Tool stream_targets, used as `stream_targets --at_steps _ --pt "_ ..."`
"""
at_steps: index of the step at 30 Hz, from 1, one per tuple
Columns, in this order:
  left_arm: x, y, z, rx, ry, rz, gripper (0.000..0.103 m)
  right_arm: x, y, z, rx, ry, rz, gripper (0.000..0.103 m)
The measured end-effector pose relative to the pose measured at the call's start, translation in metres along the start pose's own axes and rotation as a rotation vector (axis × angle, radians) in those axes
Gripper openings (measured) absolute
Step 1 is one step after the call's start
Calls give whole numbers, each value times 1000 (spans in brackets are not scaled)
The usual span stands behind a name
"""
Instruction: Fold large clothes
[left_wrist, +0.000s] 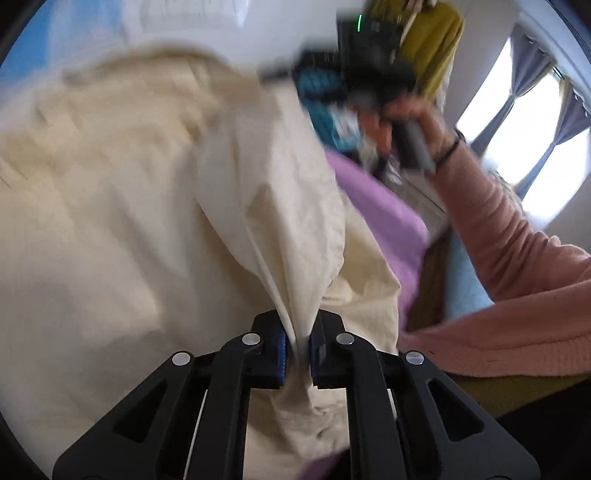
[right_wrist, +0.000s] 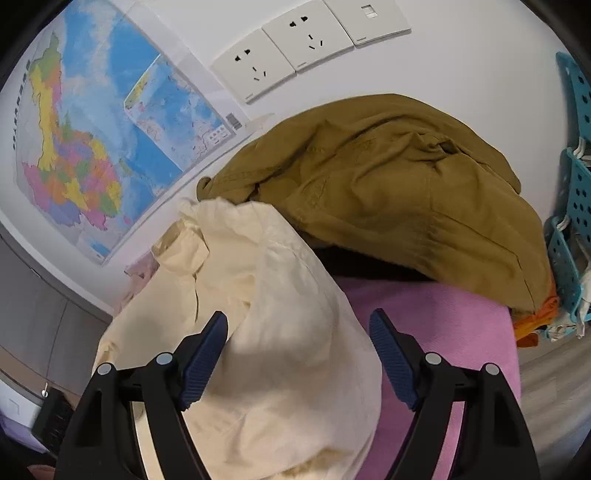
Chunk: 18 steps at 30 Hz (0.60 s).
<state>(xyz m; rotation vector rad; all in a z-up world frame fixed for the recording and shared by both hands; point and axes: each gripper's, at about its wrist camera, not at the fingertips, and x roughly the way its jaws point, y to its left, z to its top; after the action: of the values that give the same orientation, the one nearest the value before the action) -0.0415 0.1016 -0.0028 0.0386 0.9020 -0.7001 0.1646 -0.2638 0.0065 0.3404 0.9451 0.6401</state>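
Two garments share the purple-covered surface (right_wrist: 454, 332): the cream garment (right_wrist: 266, 332) sprawls over its left side, spilling past the near edge, and an olive garment (right_wrist: 388, 192) is heaped at the far edge against the wall. Bare purple shows along the right side. Left gripper (left_wrist: 297, 350) fingers pinch a cream fold; right gripper (right_wrist: 299, 354) fingers stand wide, straddling the cream cloth

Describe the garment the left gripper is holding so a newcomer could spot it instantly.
Find the purple mat below the wall map. The cream garment lies on its left side, beside an olive-brown garment. It is the palest fabric there, pinched in the left gripper.
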Motion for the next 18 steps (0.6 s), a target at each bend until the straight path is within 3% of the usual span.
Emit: stream_targets --at_steps 2,5,9,10,11,12,13,16,18 --pt "-36 18 10 0 -64 81 12 -1 6 6 -8 -9 16 77" --pt "-72 54 17 -8 -107 191 25 10 14 14 -8 -12 45 77" --pt "-73 111 16 -70 -37 320 31 54 22 14 3 93 90 79" --pt "-70 123 14 -95 -13 351 33 63 25 12 -12 110 56 68" --pt "-67 130 10 -115 4 351 40 72 29 10 -38 130 30 55" --pt "-64 139 5 -147 20 325 56 80 32 10 -67 152 -1 34" --pt "-62 143 -1 -169 24 281 64 84 32 10 -71 151 -39 20" --pt "-59 134 -13 -128 17 245 85 78 31 13 -61 105 -41 7" --pt "-55 129 -19 -99 40 258 97 68 31 14 -63 57 -42 6"
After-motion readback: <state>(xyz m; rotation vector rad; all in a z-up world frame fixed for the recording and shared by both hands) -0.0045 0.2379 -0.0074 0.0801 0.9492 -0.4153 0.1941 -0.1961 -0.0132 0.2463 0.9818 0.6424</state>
